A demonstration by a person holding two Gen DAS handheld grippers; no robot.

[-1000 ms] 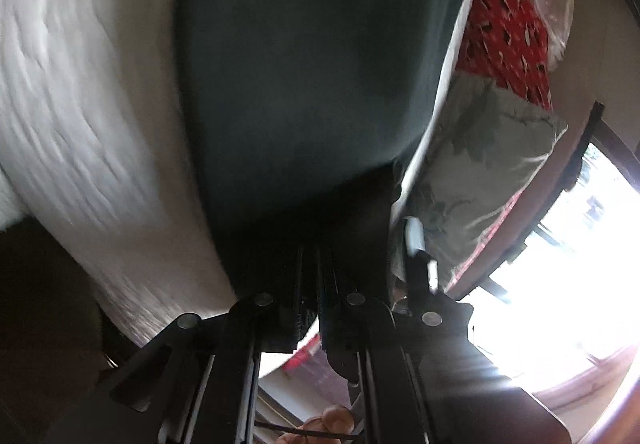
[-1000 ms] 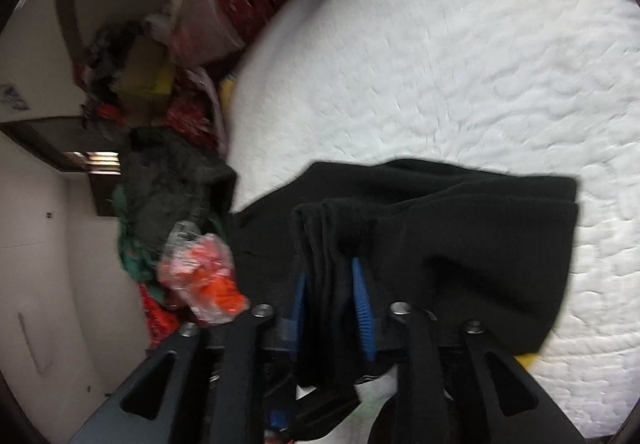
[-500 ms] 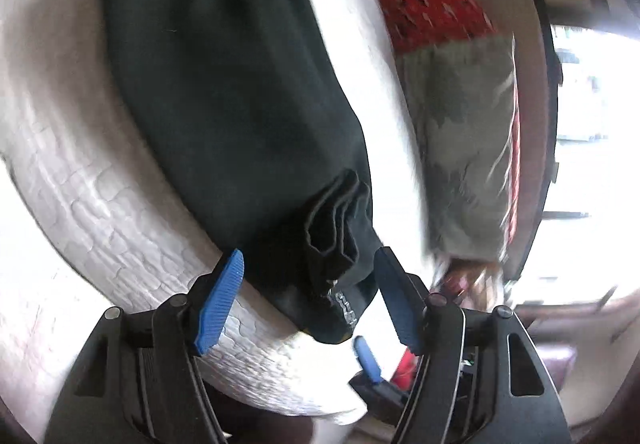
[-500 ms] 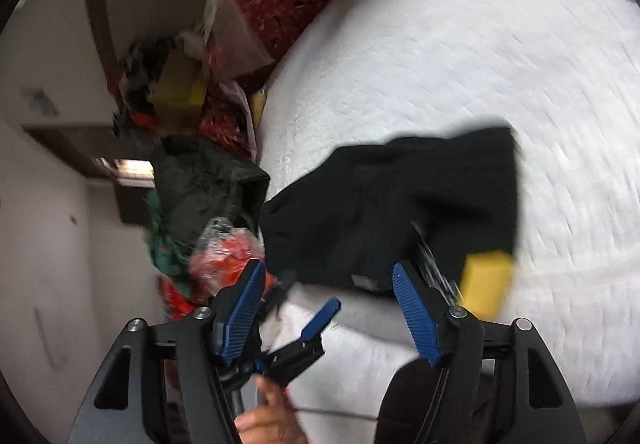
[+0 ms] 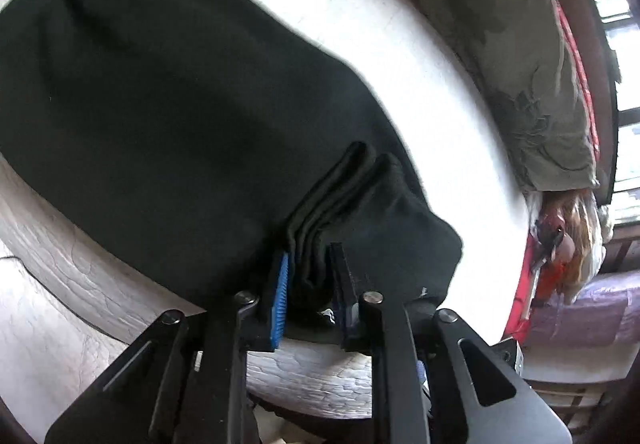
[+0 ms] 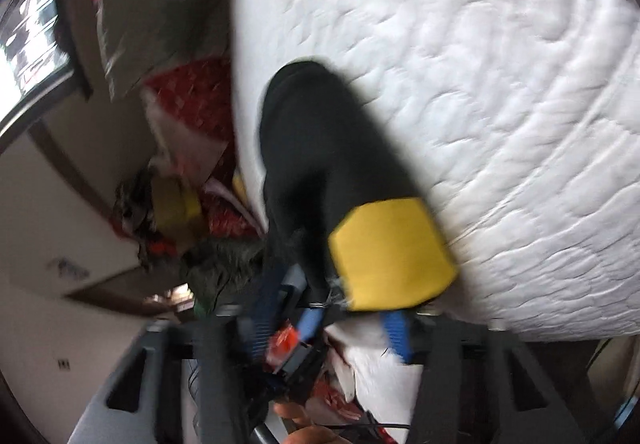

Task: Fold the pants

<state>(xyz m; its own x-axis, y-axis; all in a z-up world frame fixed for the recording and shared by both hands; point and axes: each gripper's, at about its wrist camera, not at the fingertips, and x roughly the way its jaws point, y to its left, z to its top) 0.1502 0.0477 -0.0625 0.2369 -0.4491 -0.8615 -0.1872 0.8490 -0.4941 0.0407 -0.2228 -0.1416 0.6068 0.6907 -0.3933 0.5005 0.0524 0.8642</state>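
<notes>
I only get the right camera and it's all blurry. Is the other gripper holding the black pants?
Observer: Yes. The left gripper is shut on a bunched edge of the black pants.
Operator: Where on the bed is that?
Observer: At the near edge of the white mattress. From there the pants lie spread flat, away from the gripper.
Operator: Is it just one layer?
Observer: No. Several folded ridges of cloth stand between the blue pads; I can't count them exactly.
</notes>
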